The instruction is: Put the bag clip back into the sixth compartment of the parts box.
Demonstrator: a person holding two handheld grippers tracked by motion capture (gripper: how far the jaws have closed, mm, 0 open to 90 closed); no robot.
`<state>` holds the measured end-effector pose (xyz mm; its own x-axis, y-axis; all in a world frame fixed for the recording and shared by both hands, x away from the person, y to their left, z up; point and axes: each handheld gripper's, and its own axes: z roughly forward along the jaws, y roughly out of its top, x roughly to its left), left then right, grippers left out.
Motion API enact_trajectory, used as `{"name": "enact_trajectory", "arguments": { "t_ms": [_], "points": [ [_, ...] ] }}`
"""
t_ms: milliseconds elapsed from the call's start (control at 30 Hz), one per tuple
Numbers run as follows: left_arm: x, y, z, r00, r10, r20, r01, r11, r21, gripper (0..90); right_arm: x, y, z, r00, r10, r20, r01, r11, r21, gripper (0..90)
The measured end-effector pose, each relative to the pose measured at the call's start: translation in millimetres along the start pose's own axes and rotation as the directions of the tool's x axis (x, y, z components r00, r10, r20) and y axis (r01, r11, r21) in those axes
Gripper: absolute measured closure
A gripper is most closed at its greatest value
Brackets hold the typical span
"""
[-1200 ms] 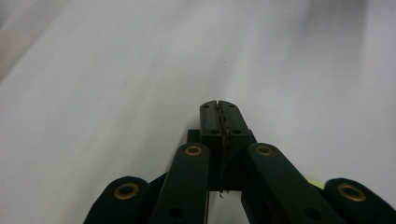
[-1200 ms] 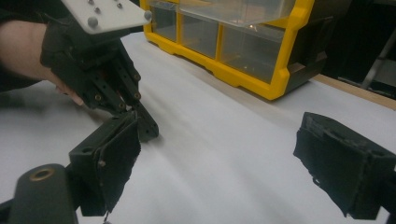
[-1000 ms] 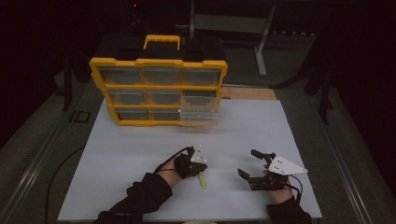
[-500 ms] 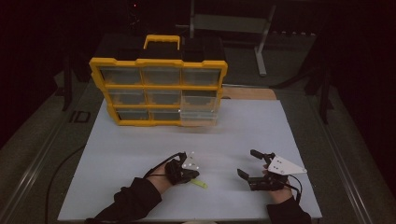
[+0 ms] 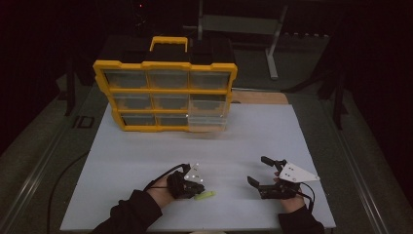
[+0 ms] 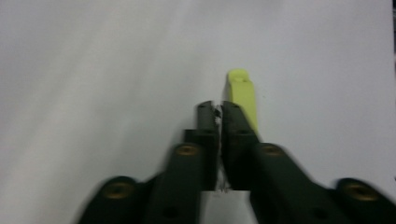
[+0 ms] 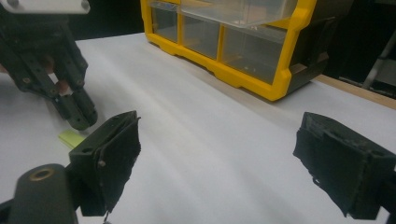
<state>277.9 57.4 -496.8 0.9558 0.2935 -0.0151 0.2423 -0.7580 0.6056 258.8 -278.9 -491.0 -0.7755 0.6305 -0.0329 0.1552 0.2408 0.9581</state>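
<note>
left gripper (image 5: pixel 197 187): jaws nearly shut, just been parting, empty | green strip (image 5: pixel 205 196) released at its 5 o'clock (laid flat) | right gripper (image 5: pixel 263 171): held wide open, empty, waiting

Yellow drawer organiser (image 5: pixel 165 95) w/ handle, upright at far edge of white board (image 5: pixel 243 141); bottom-right clear drawer (image 5: pixel 207 122) pulled out.

A sheet (image 5: pixel 204 146) covers the table's middle. At its far left stands an organizer (image 5: pixel 165 95). Near the near edge, left of centre, lies a strip (image 5: pixel 205 196) on the sheet, with the left gripper (image 5: pixel 195 187) just beside it on its left. The right gripper (image 5: pixel 265 174) sits well apart to the right.
</note>
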Motion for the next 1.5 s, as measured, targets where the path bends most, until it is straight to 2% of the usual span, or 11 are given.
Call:
{"name": "enact_trajectory", "arguments": {
  "t_ms": [133,300,433,533,600,900,967,1233,1333,1400,1500],
  "points": [
    [2.0,-0.4,-3.5,0.9997,-0.016,-0.018,0.016,0.9999,-0.005,60.8,-0.2,-0.2,-0.1,1.0000,0.000,-0.001,0.000,1.000,0.000,13.4],
    [2.5,-1.2,-8.1,0.9992,-0.027,-0.030,0.026,0.9995,-0.018,46.1,-0.3,-0.3,0.0,1.0000,0.000,-0.001,0.000,1.000,0.002,13.4],
    [1.1,-1.1,-9.4,0.9985,-0.034,-0.043,0.034,0.9994,-0.013,28.8,0.0,-0.3,0.2,1.0000,0.000,-0.001,0.000,1.000,0.004,13.4],
    [0.0,-1.5,-10.4,0.9981,-0.055,-0.026,0.054,0.9981,-0.028,18.3,0.1,-0.2,0.1,1.0000,0.000,-0.001,0.000,1.000,0.003,13.4],
    [-1.1,-2.1,-11.6,0.9983,-0.058,0.010,0.058,0.9971,-0.049,12.5,0.0,-0.3,0.1,1.0000,0.001,-0.001,-0.001,1.000,0.003,13.4],
    [-8.6,0.0,-11.1,0.9975,-0.068,0.020,0.069,0.9941,-0.084,11.8,0.3,-0.2,0.1,1.0000,0.000,-0.001,0.000,1.000,0.007,13.4],
    [-9.8,0.1,-9.3,0.9971,-0.074,0.017,0.076,0.9932,-0.089,14.8,0.5,-0.1,0.1,1.0000,-0.001,-0.002,0.001,1.000,0.005,13.5],
    [-15.4,-2.2,2.0,0.9982,-0.055,0.026,0.056,0.9964,-0.064,16.1,0.4,-0.1,-0.1,1.0000,0.000,-0.003,0.000,1.000,0.005,13.5],
    [-17.0,-2.7,5.1,0.9980,-0.055,0.030,0.057,0.9963,-0.064,19.8,0.6,-0.1,0.0,1.0000,-0.001,-0.003,0.001,1.000,0.006,13.4],
    [-17.5,-3.2,6.5,0.9987,-0.045,0.024,0.046,0.9974,-0.056,25.7,0.6,-0.1,0.1,1.0000,-0.003,-0.003,0.003,1.000,0.005,13.4],
    [-16.9,-3.9,7.3,0.9987,-0.030,0.042,0.032,0.9983,-0.049,34.7,0.5,0.1,-0.2,1.0000,-0.003,-0.004,0.003,1.000,0.004,13.4]
  ]
}}
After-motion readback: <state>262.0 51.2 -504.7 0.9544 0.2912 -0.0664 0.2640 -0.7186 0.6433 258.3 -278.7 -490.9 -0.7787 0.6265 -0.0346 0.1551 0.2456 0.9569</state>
